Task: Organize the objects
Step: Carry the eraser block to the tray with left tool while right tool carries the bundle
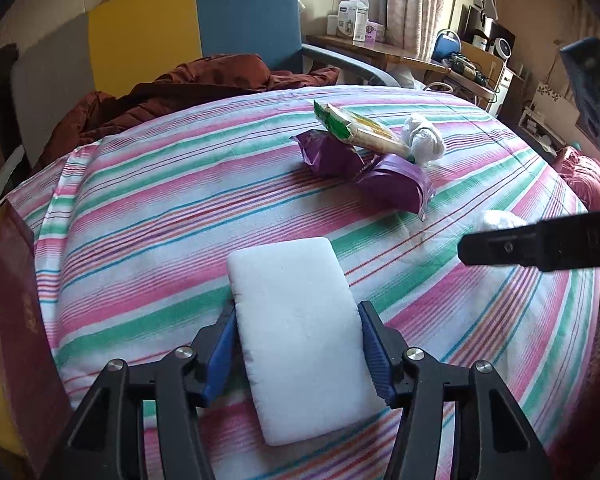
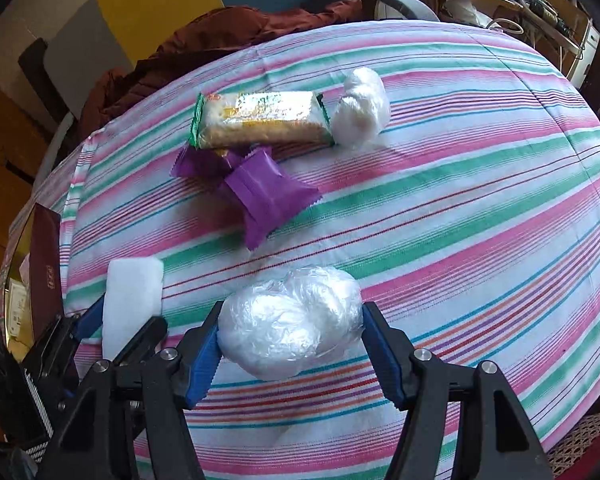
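Two grips on | left gripper (image 1: 296, 344) clamps white foam pad (image 1: 296, 328) | right gripper (image 2: 292, 344) pinches clear plastic bundle (image 2: 292, 332) | striped cloth (image 2: 460, 200) beneath

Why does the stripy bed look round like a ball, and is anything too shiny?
Left wrist view: the fisheye lens bends the bed into a dome, with dark corners. Right wrist view: same bulge; light glares off the biscuit pack and the plastic bundle.

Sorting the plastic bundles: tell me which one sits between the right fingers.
The near bundle, right between the right gripper fingers. The other bundle lies farther off, beside the biscuit pack.
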`<state>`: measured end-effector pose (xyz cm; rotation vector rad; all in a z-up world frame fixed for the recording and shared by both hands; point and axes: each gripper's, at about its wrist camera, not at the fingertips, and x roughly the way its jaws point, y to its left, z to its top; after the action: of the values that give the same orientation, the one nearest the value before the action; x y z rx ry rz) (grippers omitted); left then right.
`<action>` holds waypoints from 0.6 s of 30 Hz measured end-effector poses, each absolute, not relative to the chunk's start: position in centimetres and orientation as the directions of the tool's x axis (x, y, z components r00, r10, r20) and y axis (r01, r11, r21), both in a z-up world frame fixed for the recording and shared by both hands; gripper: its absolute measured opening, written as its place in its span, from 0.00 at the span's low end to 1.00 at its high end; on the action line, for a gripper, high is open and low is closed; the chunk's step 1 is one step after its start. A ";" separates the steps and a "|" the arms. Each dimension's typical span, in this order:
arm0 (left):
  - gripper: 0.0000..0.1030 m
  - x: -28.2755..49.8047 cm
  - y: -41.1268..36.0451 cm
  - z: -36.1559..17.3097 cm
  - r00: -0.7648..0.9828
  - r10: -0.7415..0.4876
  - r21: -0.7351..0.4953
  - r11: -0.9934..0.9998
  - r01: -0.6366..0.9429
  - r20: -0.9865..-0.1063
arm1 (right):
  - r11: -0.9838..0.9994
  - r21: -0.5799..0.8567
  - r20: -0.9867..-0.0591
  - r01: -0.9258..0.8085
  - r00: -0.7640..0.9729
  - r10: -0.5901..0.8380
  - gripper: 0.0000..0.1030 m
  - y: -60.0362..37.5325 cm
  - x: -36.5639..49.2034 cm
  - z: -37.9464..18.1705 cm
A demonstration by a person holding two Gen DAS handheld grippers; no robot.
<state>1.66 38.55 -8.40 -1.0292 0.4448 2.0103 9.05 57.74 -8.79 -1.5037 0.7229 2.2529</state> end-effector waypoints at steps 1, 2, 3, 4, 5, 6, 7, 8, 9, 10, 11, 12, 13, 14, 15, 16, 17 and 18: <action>0.56 1.9 38.3 -8.1 -0.333 0.509 -0.054 -0.604 -0.795 -0.794 | -0.816 0.223 -0.922 -0.533 -0.386 0.000 0.64 57.6 8.6 -8.9; 0.56 2.2 38.0 -7.7 -0.333 0.515 -0.057 -0.602 -0.796 -0.790 | -0.819 0.222 -0.921 -0.530 -0.389 0.001 0.64 57.5 8.2 -9.1; 0.56 2.5 37.6 -7.1 -0.337 0.526 -0.060 -0.600 -0.798 -0.781 | -0.821 0.223 -0.919 -0.525 -0.393 0.002 0.64 57.3 8.2 -9.0; 0.56 2.8 37.3 -6.6 -0.341 0.533 -0.061 -0.599 -0.798 -0.775 | -0.822 0.224 -0.917 -0.523 -0.399 0.004 0.64 57.4 8.6 -8.9; 0.56 3.0 36.9 -5.9 -0.345 0.540 -0.063 -0.599 -0.798 -0.768 | -0.823 0.223 -0.915 -0.522 -0.403 0.008 0.64 57.5 9.1 -8.6; 0.56 3.3 36.5 -5.3 -0.350 0.547 -0.065 -0.600 -0.797 -0.761 | -0.822 0.223 -0.913 -0.523 -0.407 0.012 0.64 57.6 9.2 -8.5; 0.56 3.5 36.1 -4.7 -0.354 0.555 -0.068 -0.601 -0.796 -0.753 | -0.821 0.223 -0.911 -0.525 -0.411 0.016 0.64 57.6 9.9 -8.0; 0.56 3.6 35.8 -4.3 -0.358 0.558 -0.069 -0.603 -0.795 -0.749 | -0.820 0.223 -0.909 -0.528 -0.416 0.021 0.64 56.7 9.4 -8.1; 0.56 3.8 35.3 -3.7 -0.366 0.559 -0.067 -0.607 -0.792 -0.744 | -0.819 0.225 -0.907 -0.528 -0.421 0.023 0.64 56.8 9.5 -8.0; 0.57 3.9 34.9 -3.3 -0.372 0.561 -0.066 -0.610 -0.789 -0.740 | -0.818 0.225 -0.905 -0.529 -0.425 0.026 0.64 56.6 9.4 -8.0; 0.57 4.0 34.5 -2.9 -0.377 0.564 -0.068 -0.614 -0.786 -0.735 | -0.818 0.222 -0.904 -0.530 -0.427 0.031 0.64 56.5 9.3 -7.9; 0.57 4.1 34.0 -2.5 -0.380 0.566 -0.071 -0.618 -0.783 -0.731 | -0.818 0.221 -0.902 -0.530 -0.429 0.035 0.64 56.3 8.6 -8.1; 0.57 4.1 33.6 -2.1 -0.385 0.568 -0.072 -0.621 -0.780 -0.728 | -0.819 0.221 -0.901 -0.530 -0.432 0.036 0.64 56.3 8.7 -8.0; 0.57 4.2 33.2 -1.9 -0.390 0.569 -0.073 -0.625 -0.777 -0.724 | -0.819 0.219 -0.901 -0.531 -0.432 0.039 0.64 56.2 8.5 -8.1; 0.57 4.3 32.7 -1.6 -0.393 0.569 -0.074 -0.628 -0.774 -0.722 | -0.819 0.215 -0.901 -0.532 -0.432 0.044 0.64 56.2 8.4 -8.0; 0.57 4.3 32.4 -1.5 -0.396 0.569 -0.075 -0.632 -0.772 -0.721 | -0.819 0.212 -0.901 -0.532 -0.432 0.047 0.64 56.2 8.4 -8.0; 0.57 4.4 31.8 -1.2 -0.400 0.570 -0.078 -0.637 -0.767 -0.718 | -0.820 0.210 -0.901 -0.533 -0.432 0.050 0.64 56.2 8.3 -8.0; 0.57 4.5 31.4 -1.1 -0.402 0.571 -0.083 -0.641 -0.763 -0.716 | -0.820 0.207 -0.900 -0.534 -0.433 0.055 0.64 56.1 8.2 -8.0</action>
<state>4.45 31.45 -1.08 -0.9335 0.3290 2.0889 8.24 56.07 -8.00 -1.4137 0.6748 2.2928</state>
